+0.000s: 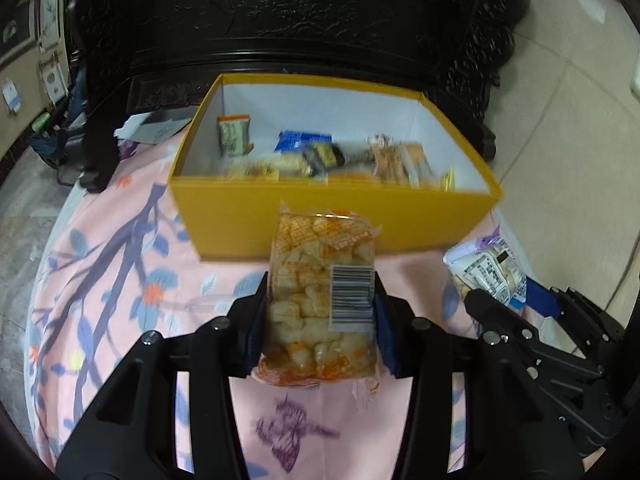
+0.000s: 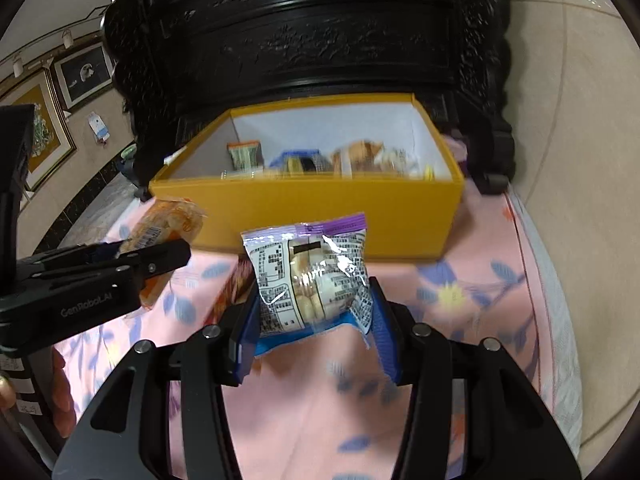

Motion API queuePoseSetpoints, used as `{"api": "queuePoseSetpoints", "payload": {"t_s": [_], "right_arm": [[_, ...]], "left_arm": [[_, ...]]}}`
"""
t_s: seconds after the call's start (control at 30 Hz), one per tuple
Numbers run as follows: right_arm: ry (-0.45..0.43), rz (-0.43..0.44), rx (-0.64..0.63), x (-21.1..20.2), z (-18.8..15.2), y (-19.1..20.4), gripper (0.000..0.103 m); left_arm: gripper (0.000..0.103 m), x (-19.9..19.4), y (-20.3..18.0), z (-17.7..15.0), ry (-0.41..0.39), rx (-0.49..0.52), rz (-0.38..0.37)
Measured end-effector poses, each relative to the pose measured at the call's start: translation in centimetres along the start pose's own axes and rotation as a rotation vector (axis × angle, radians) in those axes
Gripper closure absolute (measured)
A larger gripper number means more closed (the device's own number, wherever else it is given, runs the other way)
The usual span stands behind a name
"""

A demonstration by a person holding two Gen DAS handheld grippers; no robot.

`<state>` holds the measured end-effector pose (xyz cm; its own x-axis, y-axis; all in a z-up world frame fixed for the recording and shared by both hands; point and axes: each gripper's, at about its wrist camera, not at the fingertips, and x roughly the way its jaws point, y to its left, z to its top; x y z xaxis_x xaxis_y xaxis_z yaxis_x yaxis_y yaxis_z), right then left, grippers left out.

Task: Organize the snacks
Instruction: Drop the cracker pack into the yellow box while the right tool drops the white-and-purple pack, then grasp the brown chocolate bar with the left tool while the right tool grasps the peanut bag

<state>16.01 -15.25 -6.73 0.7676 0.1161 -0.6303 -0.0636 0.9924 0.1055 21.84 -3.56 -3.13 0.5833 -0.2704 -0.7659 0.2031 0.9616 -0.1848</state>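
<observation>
**Spotter:** Left wrist view first: your left gripper (image 1: 320, 312) is pinching the orange-and-clear snack packet (image 1: 320, 300) by its long edges, barcode up, above the pink floral cloth (image 1: 120, 280) and just near of the yellow box (image 1: 304, 216).

**Operator:** And the box itself?

**Spotter:** It sits at the far side of the cloth against the dark carved cabinet (image 1: 280, 20). Several packets lie inside already: a green-and-orange one (image 1: 234, 134) far left, a blue one (image 1: 304, 140) in the middle, more to the right, though they're blurred.

**Operator:** My other hand?

**Spotter:** Your right gripper (image 2: 314, 316) is clamped on the purple-topped white packet (image 2: 310, 276), also short of the box's near wall. A red-brown wrapper (image 2: 230, 292) lies on the cloth beside its left finger, so that one seems left to collect.

**Operator:** How far along, then?

**Spotter:** Well on, I'd judge. You have two packets in hand to drop in, plus that wrapper. Anything else outside these views, I cannot tell.
</observation>
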Motion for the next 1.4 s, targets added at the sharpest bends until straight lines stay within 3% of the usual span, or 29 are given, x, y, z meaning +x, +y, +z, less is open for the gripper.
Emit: {"api": "queuePoseSetpoints", "payload": {"t_s": [0.23, 0.43, 0.5, 0.53, 0.63, 0.8, 0.97, 1.13, 1.4], "right_arm": [[0.007, 0.011, 0.053, 3.0, 8.6, -1.3, 0.052], [-0.028, 0.001, 0.072, 5.0, 11.6, -1.4, 0.050], [-0.043, -0.025, 0.072, 5.5, 12.2, -1.5, 0.044], [-0.040, -0.043, 0.068, 5.7, 12.3, -1.5, 0.038], [-0.044, -0.037, 0.052, 5.1, 11.9, -1.5, 0.037], [0.021, 0.050, 0.024, 3.1, 8.0, -0.5, 0.033], [0.158, 0.131, 0.085, 4.9, -0.8, 1.6, 0.032], [0.161, 0.059, 0.137, 7.9, -5.5, 3.9, 0.032], [0.158, -0.054, 0.146, 10.6, -5.9, 5.1, 0.032]], "left_arm": [[0.057, 2.4, 1.2, 7.7, 0.005, -0.033, 0.013], [0.056, 3.9, 1.8, 11.0, -0.014, -0.039, 0.033], [0.030, 4.3, 2.1, 12.1, -0.013, -0.047, 0.061], [0.008, 4.3, 2.3, 12.3, -0.011, -0.058, 0.064], [0.006, 3.1, 3.3, 12.3, -0.054, -0.076, 0.058], [0.006, 0.0, 4.1, 9.5, -0.100, -0.073, 0.062], [0.006, -2.1, 5.0, 3.4, -0.119, -0.060, 0.110], [0.006, -2.8, 6.8, -2.6, -0.112, -0.111, 0.157], [0.006, -2.7, 9.9, -6.2, -0.057, -0.159, 0.138]]}}
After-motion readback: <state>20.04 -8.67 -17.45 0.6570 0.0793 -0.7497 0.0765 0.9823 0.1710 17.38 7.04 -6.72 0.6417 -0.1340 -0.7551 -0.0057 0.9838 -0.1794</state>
